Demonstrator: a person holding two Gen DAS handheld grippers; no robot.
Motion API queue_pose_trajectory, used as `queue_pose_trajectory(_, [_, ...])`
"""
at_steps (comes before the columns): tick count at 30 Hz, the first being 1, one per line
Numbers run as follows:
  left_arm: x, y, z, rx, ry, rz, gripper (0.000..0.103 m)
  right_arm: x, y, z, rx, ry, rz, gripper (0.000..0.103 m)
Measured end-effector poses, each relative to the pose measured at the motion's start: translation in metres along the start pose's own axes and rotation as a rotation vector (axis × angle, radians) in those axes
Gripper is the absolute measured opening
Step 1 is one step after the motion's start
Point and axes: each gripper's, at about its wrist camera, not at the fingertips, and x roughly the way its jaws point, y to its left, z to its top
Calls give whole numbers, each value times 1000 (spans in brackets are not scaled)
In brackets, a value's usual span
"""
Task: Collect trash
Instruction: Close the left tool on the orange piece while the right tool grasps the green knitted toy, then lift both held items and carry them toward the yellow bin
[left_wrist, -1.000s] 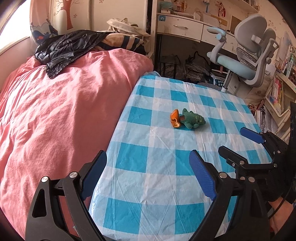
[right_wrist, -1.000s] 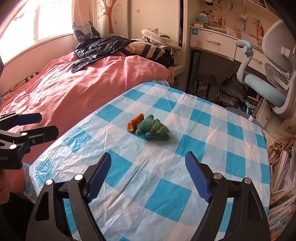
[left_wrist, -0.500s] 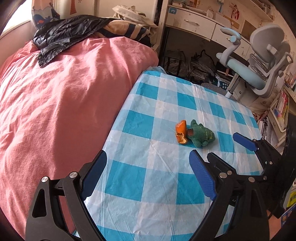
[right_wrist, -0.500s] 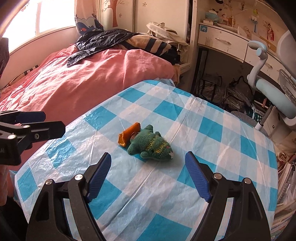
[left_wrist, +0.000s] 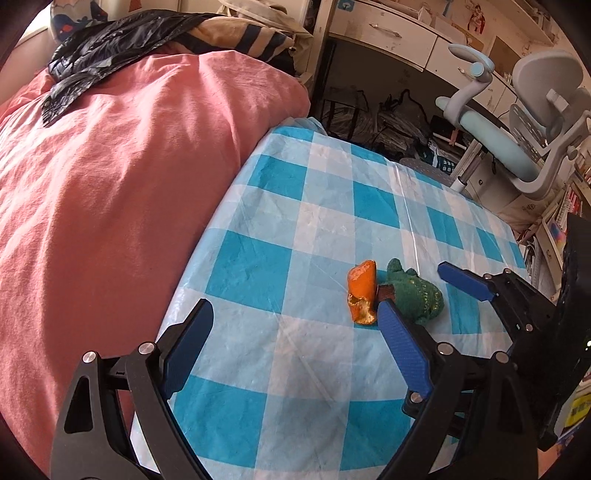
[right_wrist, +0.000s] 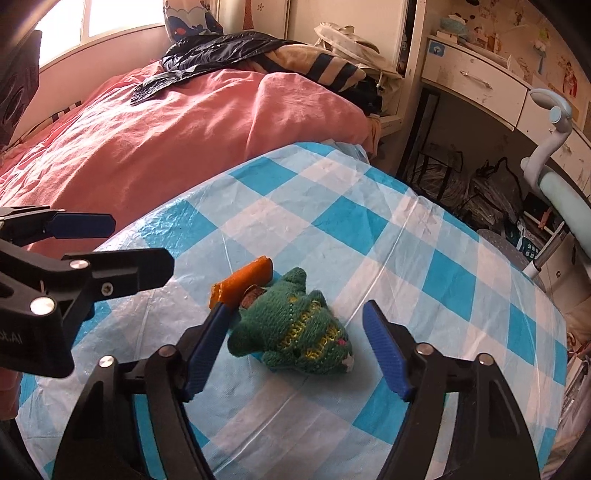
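An orange peel (left_wrist: 362, 291) lies on the blue-and-white checked tablecloth (left_wrist: 295, 206), touching a green knitted toy (right_wrist: 295, 332). A small brown scrap (left_wrist: 386, 292) sits between them. My right gripper (right_wrist: 295, 314) straddles the toy. Its jaws are closing, with the toy between them, and there is still a gap at the pads. The left fingertip is right beside the peel (right_wrist: 240, 280). My left gripper (left_wrist: 295, 325) hovers open over the cloth with nothing between its fingers. The peel lies just beyond its right fingertip. In the right wrist view, the left gripper (right_wrist: 122, 243) comes in from the left.
A bed with a pink cover (left_wrist: 110, 184) borders the table's left edge, with a black plastic bag (left_wrist: 110, 40) at its far end. Behind the table stand a desk (left_wrist: 399, 40) with clutter beneath it and a grey-blue office chair (left_wrist: 517, 122). Bookshelves (left_wrist: 565, 221) line the right.
Both grippers have moved forward and down towards the peel and the toy. The right jaws have narrowed and now straddle the toy. The left jaws keep the same width.
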Motion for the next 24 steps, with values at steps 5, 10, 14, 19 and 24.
queue_pose_trajectory(5, [19, -11, 5, 30, 18, -14, 87, -5, -12, -7, 25, 10, 68, 51])
queue_pose_trajectory(10, [32, -27, 8, 79, 26, -18, 87, -14, -16, -15, 10, 17, 75, 50])
queue_pose_trajectory(14, [42, -36, 10, 109, 43, -9, 82, -20, -18, -20, -9, 28, 72, 50])
queue_pose_trajectory(19, [46, -46, 6, 171, 69, -29, 27, -29, -17, -19, -14, 21, 69, 49])
queue_pose_trajectory(24, [33, -45, 0, 186, 60, -76, 18, -48, -7, -19, -41, 5, 46, 49])
